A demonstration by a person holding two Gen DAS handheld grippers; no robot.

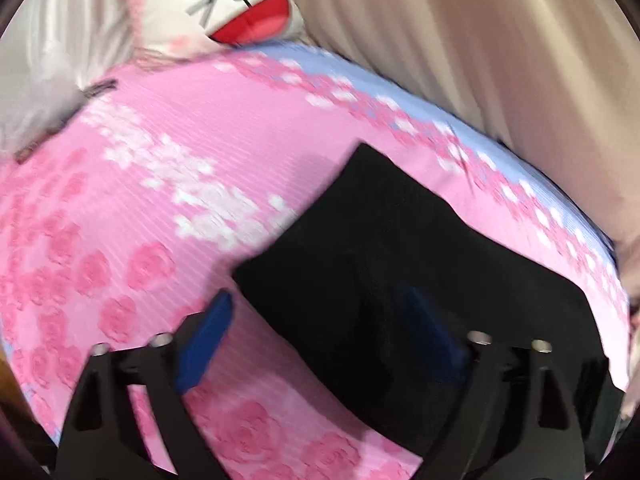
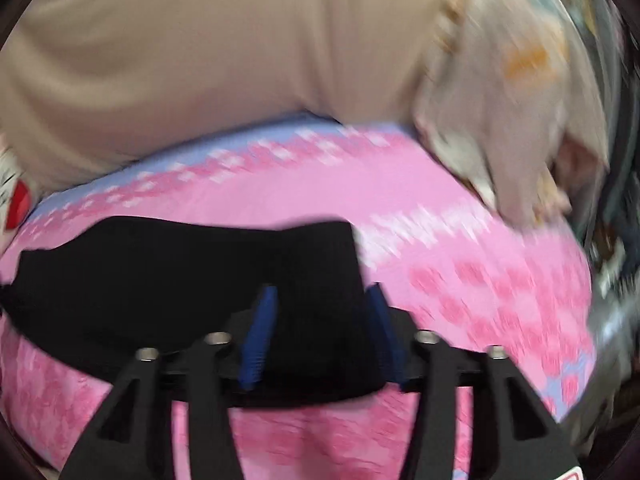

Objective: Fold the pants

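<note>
The black pants (image 1: 400, 272) lie folded flat on the pink floral bedsheet (image 1: 140, 208). The left gripper (image 1: 320, 340) and the right gripper (image 2: 322, 332) hover just above them, fingers spread wide and gripping nothing.

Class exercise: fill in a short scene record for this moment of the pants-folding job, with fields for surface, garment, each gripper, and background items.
surface: pink rose-patterned bed sheet with a pale blue border
garment: black fabric pants, lying in a compact folded block on the sheet
left gripper: jaws wide open, over the near edge of the pants, no cloth pinched
right gripper: jaws open, above the pants, nothing held
background: white cartoon-face plush pillow with a red mouth; beige draped curtain fabric
image quality: motion-blurred
</note>
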